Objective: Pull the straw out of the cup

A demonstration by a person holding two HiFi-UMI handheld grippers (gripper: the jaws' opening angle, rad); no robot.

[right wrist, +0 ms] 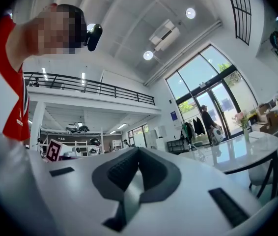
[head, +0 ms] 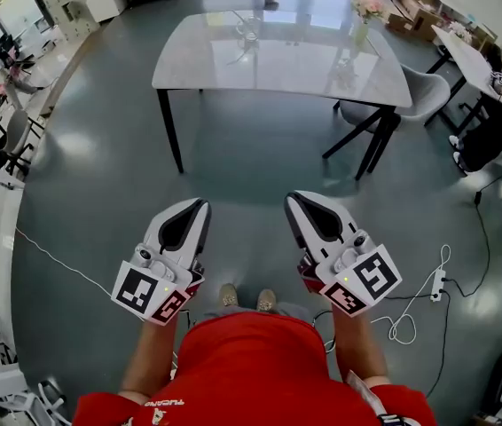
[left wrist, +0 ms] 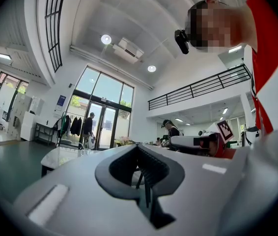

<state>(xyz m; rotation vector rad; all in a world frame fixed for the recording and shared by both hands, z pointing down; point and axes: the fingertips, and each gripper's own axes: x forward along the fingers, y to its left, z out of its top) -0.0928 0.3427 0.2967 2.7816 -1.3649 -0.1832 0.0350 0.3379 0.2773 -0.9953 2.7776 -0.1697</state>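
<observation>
Both grippers are out over bare grey floor point(head: 251, 158), low in the frame, and well apart from the worktop point(head: 304, 60), which sits across the upper middle with its near edge and black legs facing this way. There's lots of open floor between the two. The left gripper point(head: 202, 204) has its jaws fully together with nothing in them, and its own view shows the tips point(left wrist: 140, 149) meeting over empty air. It's the same with the right gripper point(head: 294, 199): jaws closed tip to tip point(right wrist: 138, 150) and gripping nothing. The cup point(head: 248, 35) is on the far half of the worktop, near the top of the frame. It's tiny and glassy there, so I honestly can't make out the straw or which way it leans. A vase of flowers point(head: 366, 7) stands at the worktop's upper right corner, and a grey chair point(head: 415, 91) is tucked at its right end. On the floor there's a white power strip with looped cable point(head: 437, 284) at the lower right and a thin cable point(head: 56, 256) running off to the left. The person's red shirt point(head: 251, 371) cuts off the bottom edge, with just the shoe tips point(head: 247, 297) poking out.
</observation>
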